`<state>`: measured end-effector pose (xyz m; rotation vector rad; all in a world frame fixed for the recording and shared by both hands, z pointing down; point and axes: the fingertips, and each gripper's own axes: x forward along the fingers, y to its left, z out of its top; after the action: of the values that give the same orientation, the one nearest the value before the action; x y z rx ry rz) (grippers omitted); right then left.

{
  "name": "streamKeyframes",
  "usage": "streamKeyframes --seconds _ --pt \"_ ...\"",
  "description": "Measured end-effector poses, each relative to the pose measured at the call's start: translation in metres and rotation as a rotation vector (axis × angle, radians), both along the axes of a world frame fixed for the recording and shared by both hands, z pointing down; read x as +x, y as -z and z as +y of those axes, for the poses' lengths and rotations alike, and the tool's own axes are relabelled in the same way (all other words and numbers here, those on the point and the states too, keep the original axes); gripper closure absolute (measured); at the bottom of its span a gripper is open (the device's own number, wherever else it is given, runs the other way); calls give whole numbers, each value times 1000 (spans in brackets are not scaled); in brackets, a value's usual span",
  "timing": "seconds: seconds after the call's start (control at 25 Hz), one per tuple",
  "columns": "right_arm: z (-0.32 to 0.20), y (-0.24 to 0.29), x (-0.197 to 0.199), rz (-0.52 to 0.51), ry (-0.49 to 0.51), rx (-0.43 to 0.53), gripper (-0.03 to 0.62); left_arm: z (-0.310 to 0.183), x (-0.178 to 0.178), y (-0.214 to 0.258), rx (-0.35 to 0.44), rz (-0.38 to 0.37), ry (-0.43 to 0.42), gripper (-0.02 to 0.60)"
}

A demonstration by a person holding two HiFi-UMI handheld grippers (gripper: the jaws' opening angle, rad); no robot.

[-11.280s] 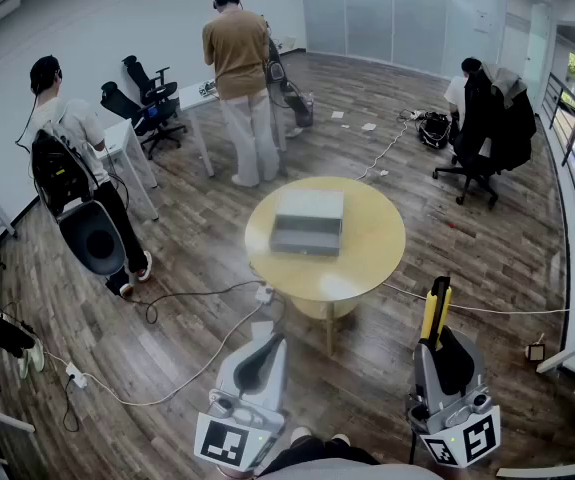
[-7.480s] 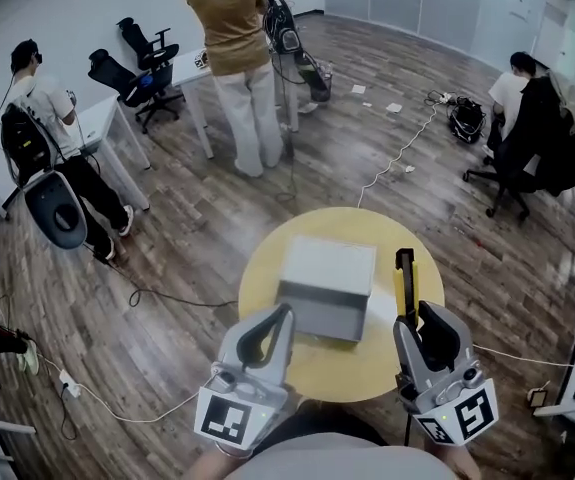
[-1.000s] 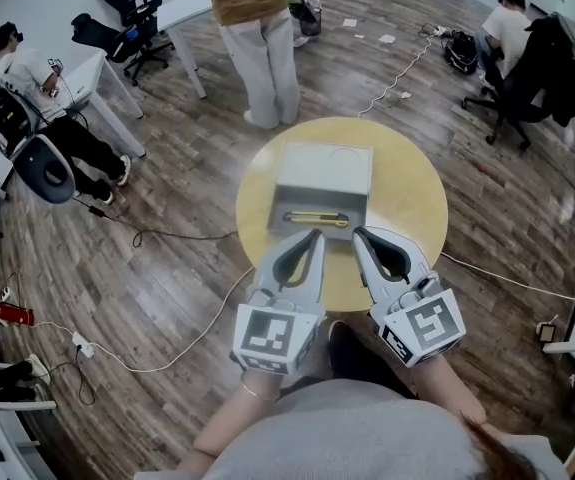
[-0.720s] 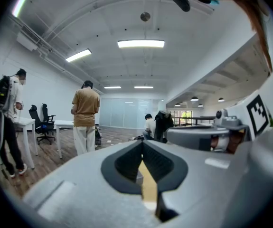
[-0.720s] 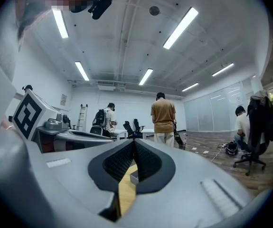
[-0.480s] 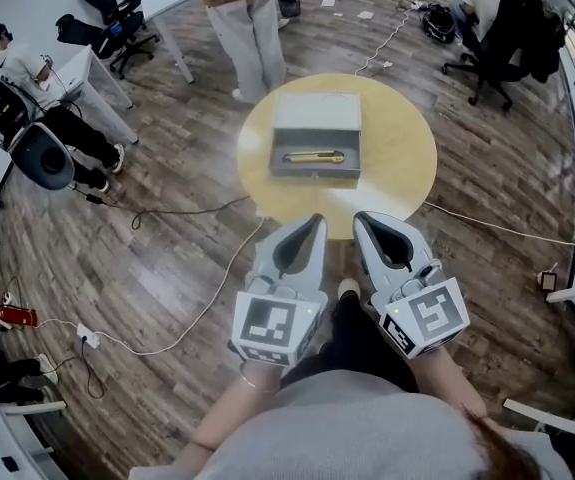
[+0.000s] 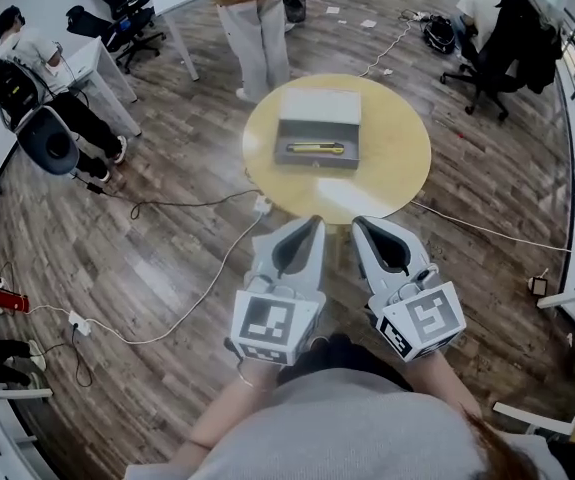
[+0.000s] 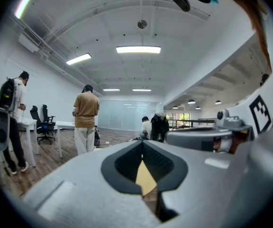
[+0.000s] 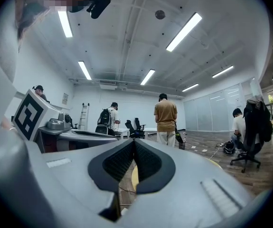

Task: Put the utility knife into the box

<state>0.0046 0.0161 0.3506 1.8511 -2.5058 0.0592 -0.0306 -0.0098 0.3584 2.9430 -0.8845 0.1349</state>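
A yellow utility knife [image 7: 316, 148] lies inside the open grey box [image 7: 318, 158] on the round yellow table [image 7: 397, 163] in the head view. My left gripper [image 7: 315, 222] and right gripper [image 7: 357, 222] hang side by side in front of my body, short of the table's near edge. Both are shut with nothing between the jaws. In the left gripper view the left gripper [image 8: 142, 141] tips meet, with a sliver of the table [image 8: 145, 178] showing through the gap behind them. The right gripper [image 9: 134, 141] tips meet too in the right gripper view.
A person in a tan shirt [image 7: 252, 13] stands beyond the table by a white desk. Another with a backpack [image 7: 27, 73] is at the left near office chairs, and one sits at the far right [image 7: 487, 8]. Cables [image 7: 182, 298] run across the wooden floor.
I have stepped back from the table: the box with the knife now lies farther from both grippers. The grippers stay shut and empty, side by side.
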Motion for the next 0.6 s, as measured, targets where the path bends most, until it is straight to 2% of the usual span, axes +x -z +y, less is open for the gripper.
streamKeyframes --seconds 0.6 --pt "27 5 1 -5 22 4 589 28 6 -1 -12 -15 27 581"
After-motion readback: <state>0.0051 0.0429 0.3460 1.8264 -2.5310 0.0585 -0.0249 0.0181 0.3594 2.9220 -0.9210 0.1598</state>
